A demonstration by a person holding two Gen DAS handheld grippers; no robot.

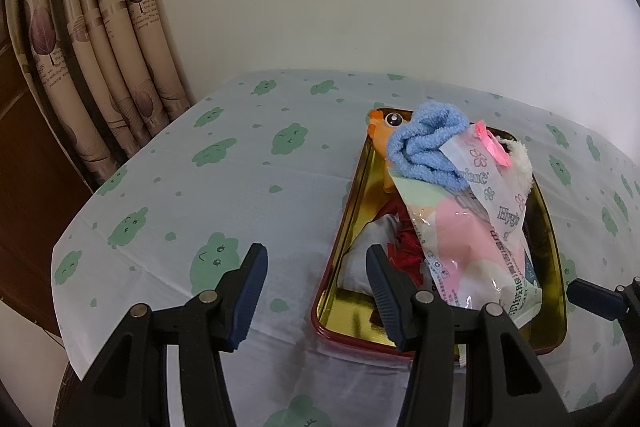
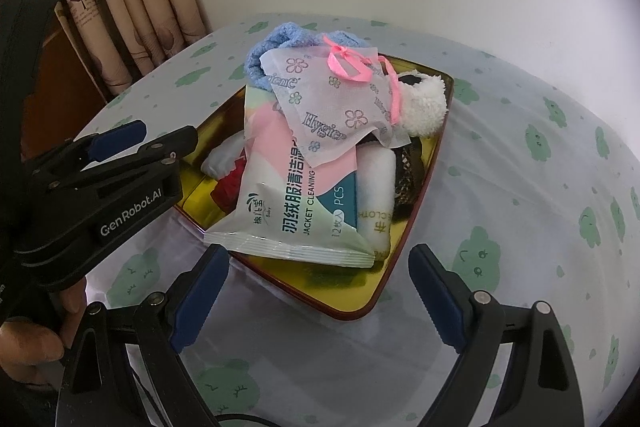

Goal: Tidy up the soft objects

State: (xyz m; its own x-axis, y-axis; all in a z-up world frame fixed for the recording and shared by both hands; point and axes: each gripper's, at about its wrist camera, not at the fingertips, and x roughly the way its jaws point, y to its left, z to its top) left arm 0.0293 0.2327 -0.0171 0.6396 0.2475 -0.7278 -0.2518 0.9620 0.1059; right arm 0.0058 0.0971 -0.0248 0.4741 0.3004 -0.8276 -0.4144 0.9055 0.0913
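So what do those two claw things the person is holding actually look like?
Both the left claw and the right claw are black plastic with silver rivets and ribbed dark blue fingertips. White lettering on the left one's side reads GenRobot.AI.

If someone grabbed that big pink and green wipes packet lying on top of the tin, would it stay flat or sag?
The wipes packet would probably sag a little: it looks like a soft plastic pouch, bulging in the middle. Its glossy film may be slippery between the pads. Lifting it would likely disturb the white flowered sachet, which rests partly on it inside the tin.
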